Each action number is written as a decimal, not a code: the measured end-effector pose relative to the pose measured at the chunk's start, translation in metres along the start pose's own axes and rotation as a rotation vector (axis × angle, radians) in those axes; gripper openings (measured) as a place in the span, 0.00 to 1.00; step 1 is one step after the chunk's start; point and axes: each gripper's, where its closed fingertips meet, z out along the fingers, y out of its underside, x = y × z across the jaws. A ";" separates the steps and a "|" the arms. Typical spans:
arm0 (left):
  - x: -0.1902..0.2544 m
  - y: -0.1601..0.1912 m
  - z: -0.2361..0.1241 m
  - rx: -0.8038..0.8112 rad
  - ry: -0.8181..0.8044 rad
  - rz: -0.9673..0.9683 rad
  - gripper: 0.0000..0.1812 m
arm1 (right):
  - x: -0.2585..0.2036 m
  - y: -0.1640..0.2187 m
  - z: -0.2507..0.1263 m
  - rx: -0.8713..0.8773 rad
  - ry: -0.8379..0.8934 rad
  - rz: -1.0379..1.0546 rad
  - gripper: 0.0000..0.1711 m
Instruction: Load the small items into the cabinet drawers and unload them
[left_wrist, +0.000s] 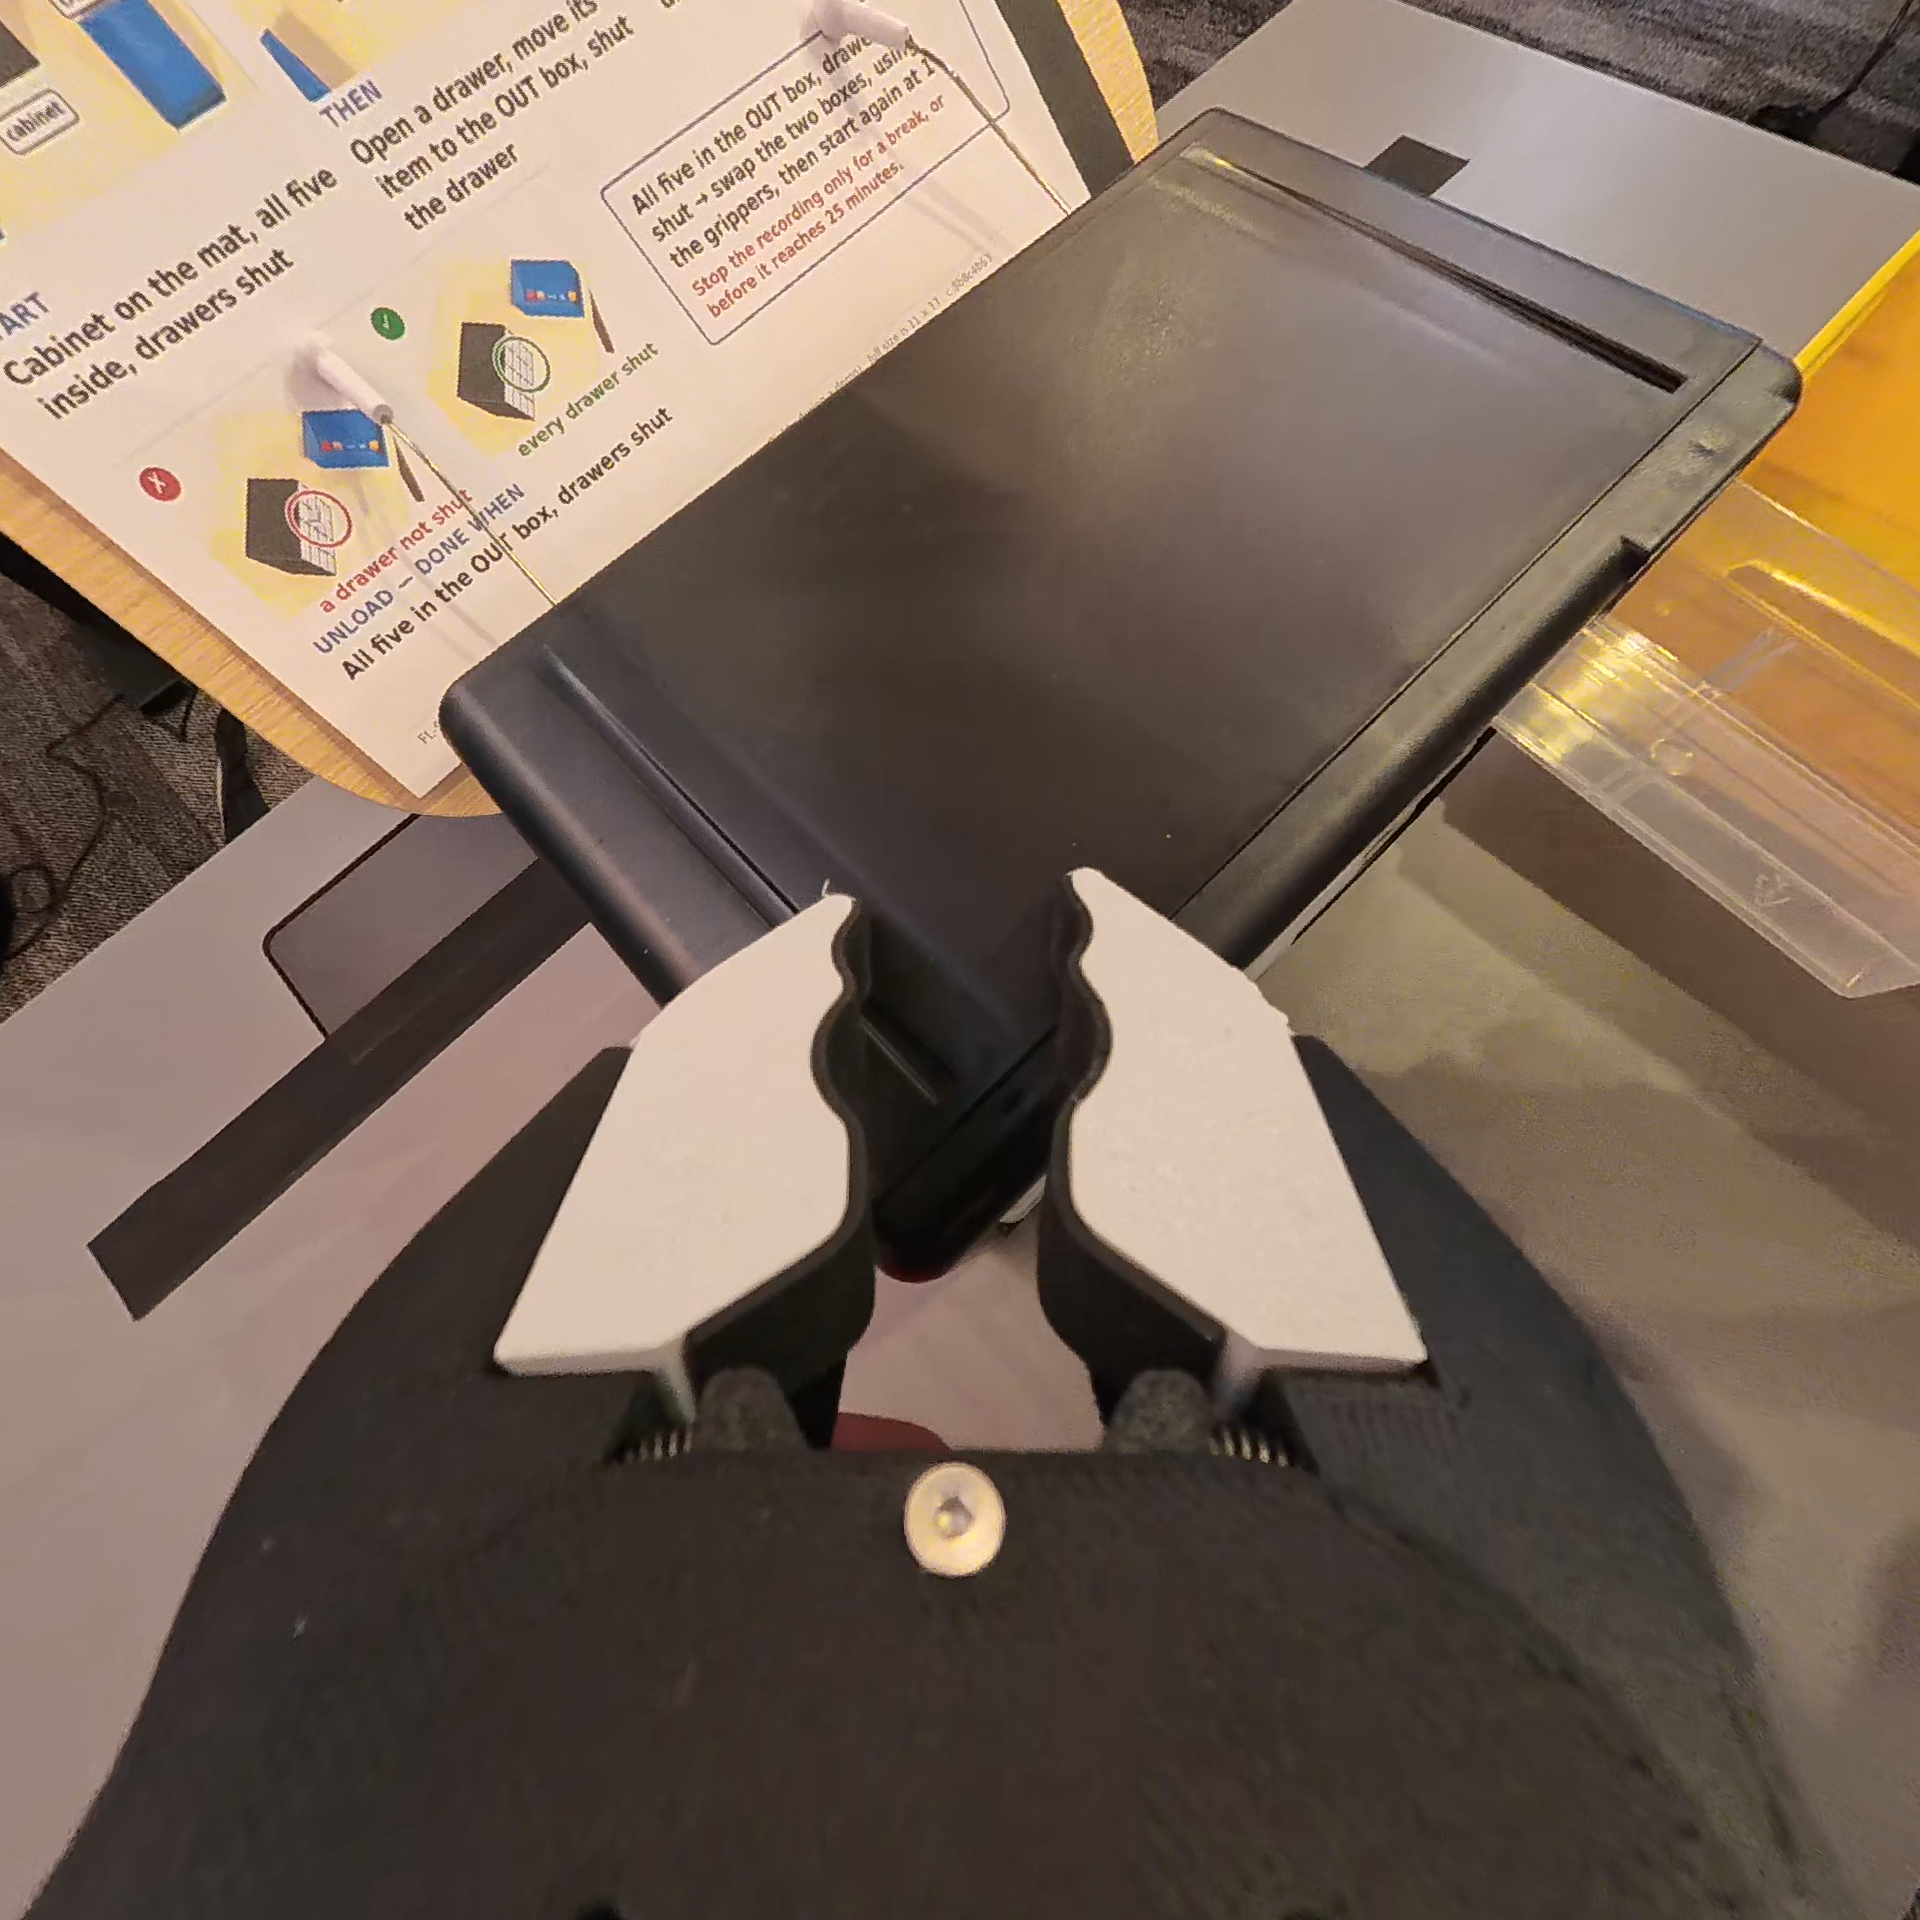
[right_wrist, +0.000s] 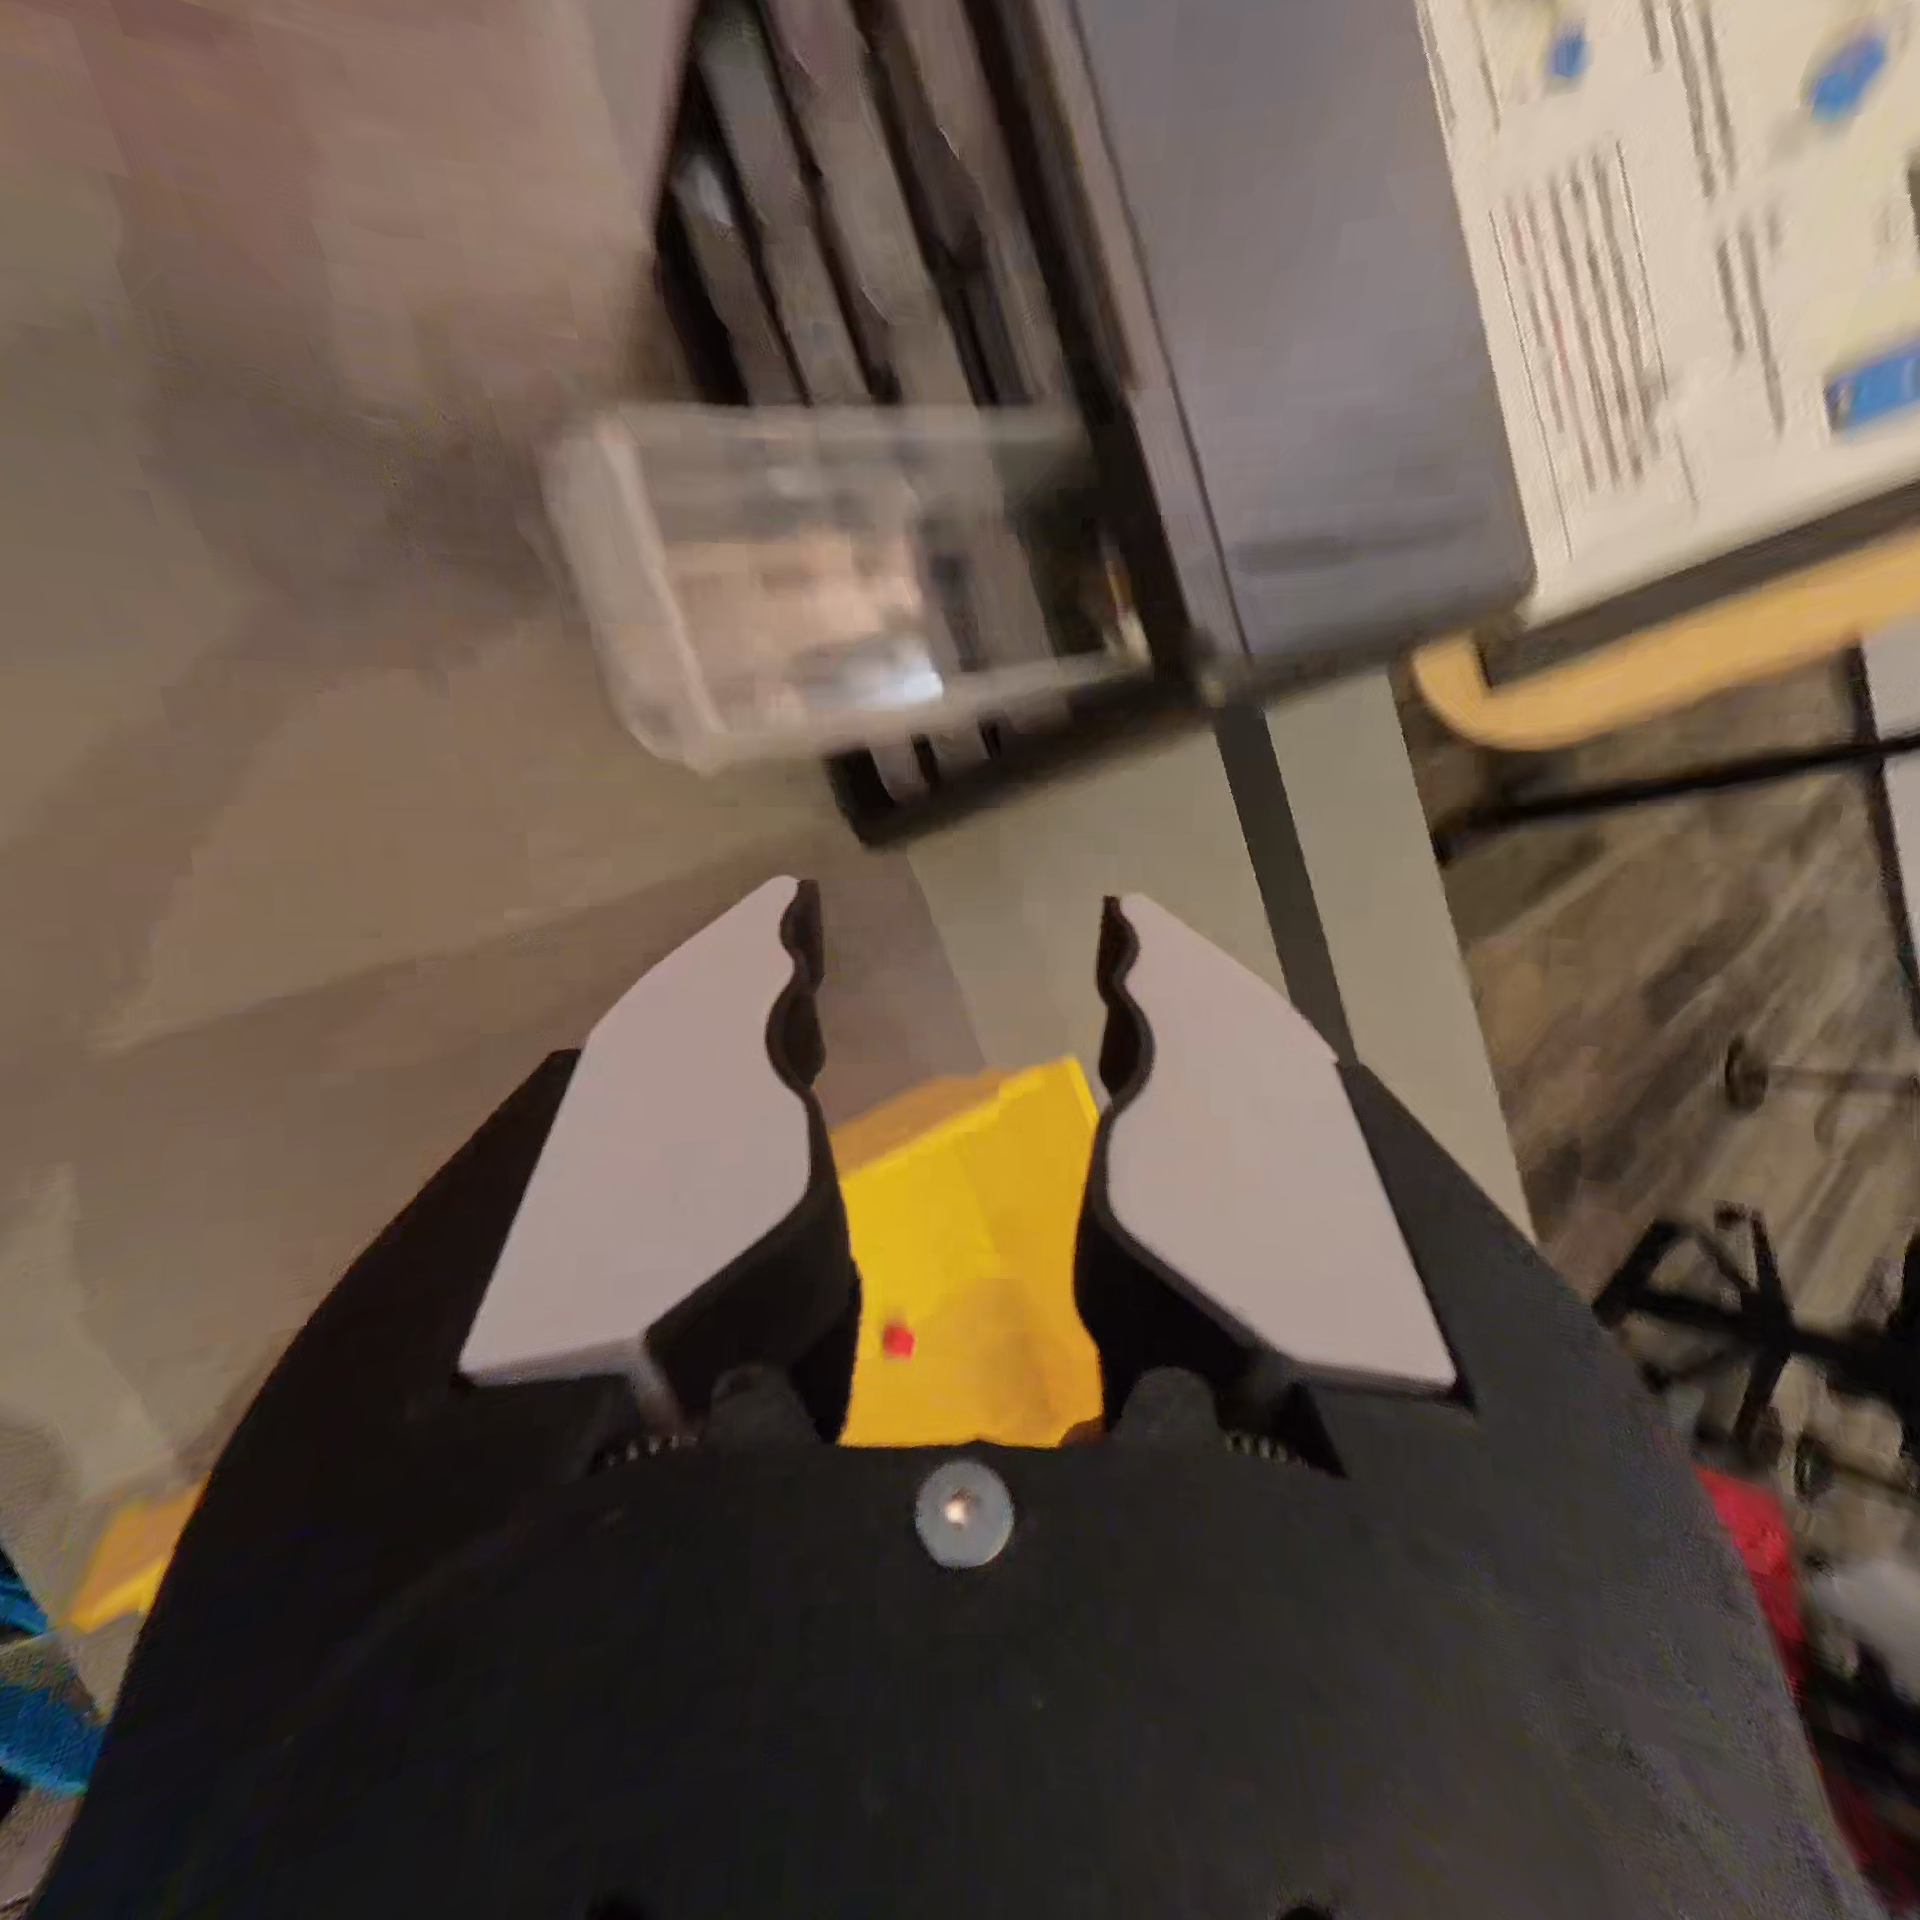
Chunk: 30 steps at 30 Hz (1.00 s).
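In the left wrist view the black cabinet (left_wrist: 1143, 520) fills the middle, seen from above its top. My left gripper (left_wrist: 961, 894) is closed on the cabinet's near corner, one finger on each side of it. A clear drawer (left_wrist: 1704, 790) sticks out of the cabinet's right side. In the blurred right wrist view the same clear drawer (right_wrist: 810, 582) stands pulled out of the cabinet (right_wrist: 1299, 364); its contents are too blurred to tell. My right gripper (right_wrist: 956, 899) is open and empty, apart from the drawer. Below it lies a yellow box (right_wrist: 966, 1247) with a small red item (right_wrist: 897, 1340) in it.
An instruction sheet (left_wrist: 416, 312) on a wooden board lies behind the cabinet. The grey table (left_wrist: 208, 1143) bears a black tape strip (left_wrist: 343, 1091). The yellow box (left_wrist: 1860, 312) shows right of the cabinet. A blue thing (right_wrist: 42, 1704) sits at the lower left. Floor and chair legs (right_wrist: 1714, 1299) lie beyond the table edge. My right fingertips sit around 25 centimetres from my left ones.
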 end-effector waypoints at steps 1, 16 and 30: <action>0.000 0.000 0.000 0.001 0.000 -0.002 0.18 | -0.009 -0.016 0.001 0.032 -0.013 -0.036 0.31; 0.000 0.000 0.000 0.015 0.000 0.001 0.19 | 0.001 -0.047 0.040 -0.010 0.124 -0.143 0.36; 0.002 0.000 0.000 0.007 0.004 0.019 0.17 | -0.010 -0.052 0.047 -0.024 0.160 -0.242 0.39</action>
